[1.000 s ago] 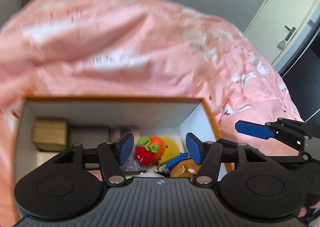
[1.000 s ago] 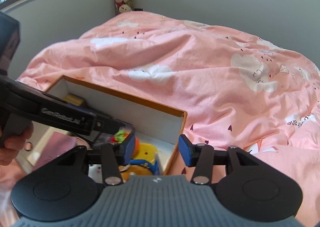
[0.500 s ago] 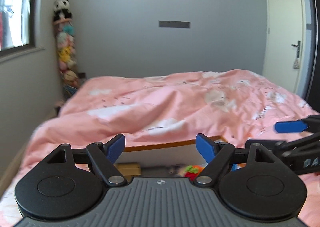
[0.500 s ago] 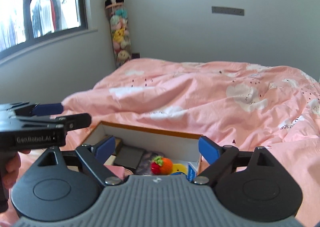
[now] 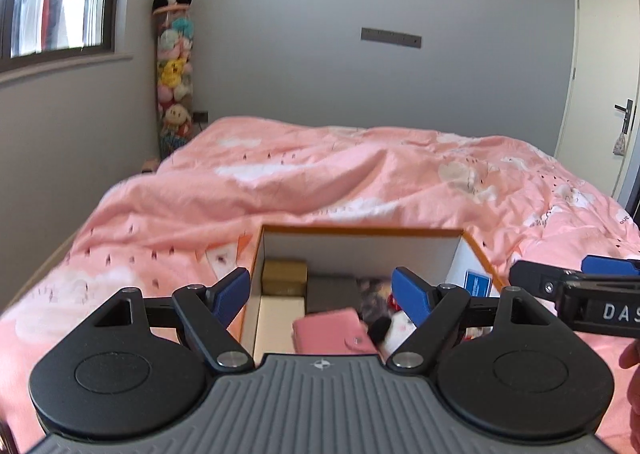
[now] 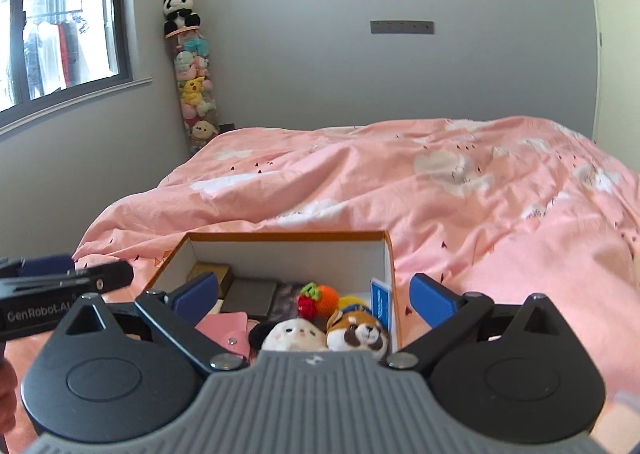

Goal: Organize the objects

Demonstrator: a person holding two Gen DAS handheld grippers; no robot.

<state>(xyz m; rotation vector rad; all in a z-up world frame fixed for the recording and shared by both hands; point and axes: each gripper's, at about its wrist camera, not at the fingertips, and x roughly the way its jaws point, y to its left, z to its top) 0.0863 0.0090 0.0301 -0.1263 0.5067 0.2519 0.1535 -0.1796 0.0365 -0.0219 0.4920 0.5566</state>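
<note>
Nearest the lens, low in the frame, the left gripper (image 5: 320, 292) stands spread wide with nothing pinched, while the right gripper (image 6: 314, 296), equally empty, is opening its jaws. Both hover just short of the orange-rimmed box (image 6: 288, 236) at lower centre, likely clearing out so it can be checked. Inside, the pink wallet (image 6: 224, 328), white plush (image 6: 294, 336) and raccoon plush (image 6: 358, 330) sit packed together; beyond stretches the pink duvet (image 6: 440, 190).
</note>
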